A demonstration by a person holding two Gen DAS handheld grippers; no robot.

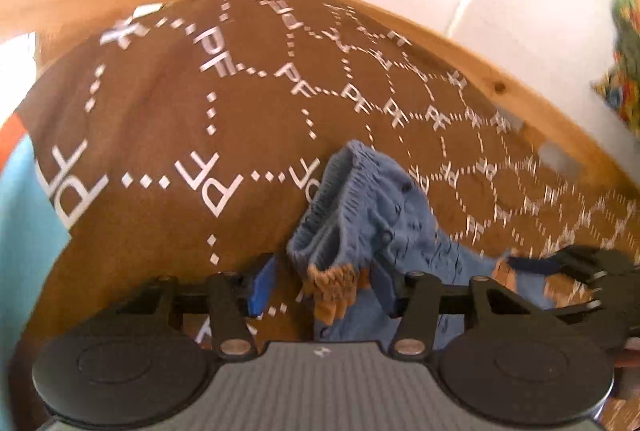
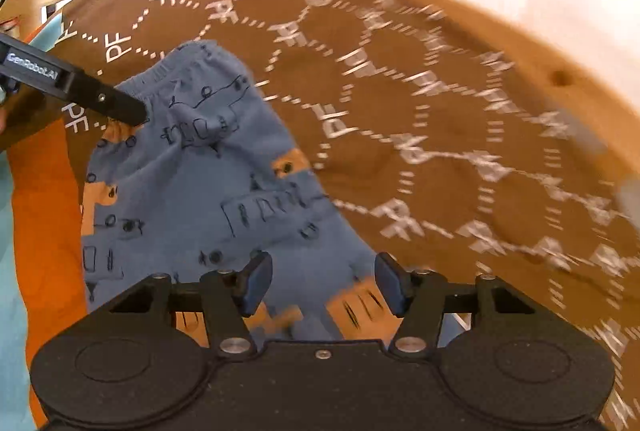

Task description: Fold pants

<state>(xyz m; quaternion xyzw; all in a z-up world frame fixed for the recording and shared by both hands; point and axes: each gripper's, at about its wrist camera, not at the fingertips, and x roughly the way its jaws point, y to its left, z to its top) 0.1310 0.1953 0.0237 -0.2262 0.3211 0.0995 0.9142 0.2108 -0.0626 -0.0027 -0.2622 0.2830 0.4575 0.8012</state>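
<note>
I find the pants, blue-grey with black line drawings and orange-tan patches, lying crumpled on a brown cloth that covers the surface under me. The cloth carries a white pattern of dotted hexagons with the letters "PF" repeated at the joints; those letters read clearly near the cameras and blur toward the far side. In the left wrist view the gathered elastic waistband stands up in a bunched loop just ahead of my left fingers. Those fingers stand apart: the blue pad on one side is clear of the fabric, while the other sits against the garment, and part of the waistband with an orange-tan edge hangs between them without being pressed from both sides. My right fingers are likewise apart, hovering over the lower part of the pants with fabric showing in the gap and neither pad pressing on it. In the right wrist view the body of the left gripper enters from the left edge, marked "GenRobot.AI" in white, its tip at the waistband. A wooden frame borders the cloth on the far side. Orange and light blue material shows at the near left.
</note>
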